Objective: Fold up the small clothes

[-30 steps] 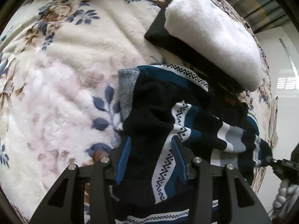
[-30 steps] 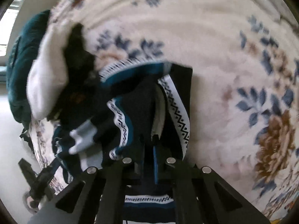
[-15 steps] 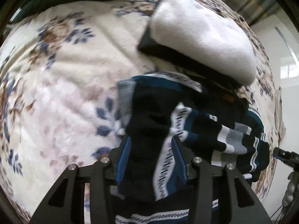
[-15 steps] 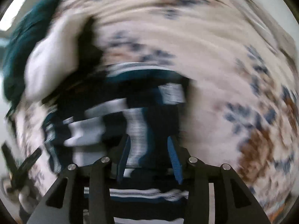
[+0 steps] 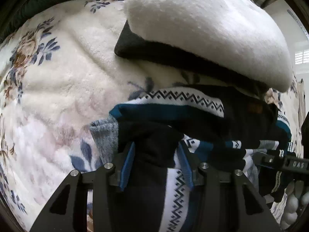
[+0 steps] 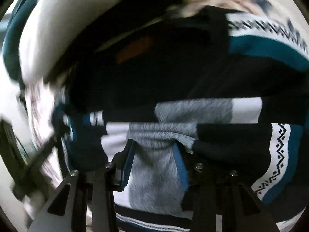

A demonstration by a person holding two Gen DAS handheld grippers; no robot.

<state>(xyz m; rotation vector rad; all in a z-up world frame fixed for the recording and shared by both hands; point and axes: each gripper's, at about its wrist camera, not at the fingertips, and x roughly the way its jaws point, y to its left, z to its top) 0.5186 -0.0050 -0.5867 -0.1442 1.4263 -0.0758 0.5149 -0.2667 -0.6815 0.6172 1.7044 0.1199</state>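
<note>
Since the earlier frame both grippers have dropped closer to the sweater (image 5: 170, 114), and the right gripper (image 6: 154, 152) has let go and re-gripped. It now pinches a grey stripe; the left gripper (image 5: 155, 150) pinches black fabric. The bunched, zigzag-banded sweater fills the lower centre, on the floral blanket (image 5: 61, 81).

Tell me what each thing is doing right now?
Patterned sweater: bunched up on the blanket, gripped by both grippers.
White fluffy cloth: folded, lying on a black garment.
Black garment: flat under the white cloth.
Floral blanket: spread out underneath.
Left gripper: jaws closed on black fabric.
Right gripper: jaws around grey fabric.
</note>
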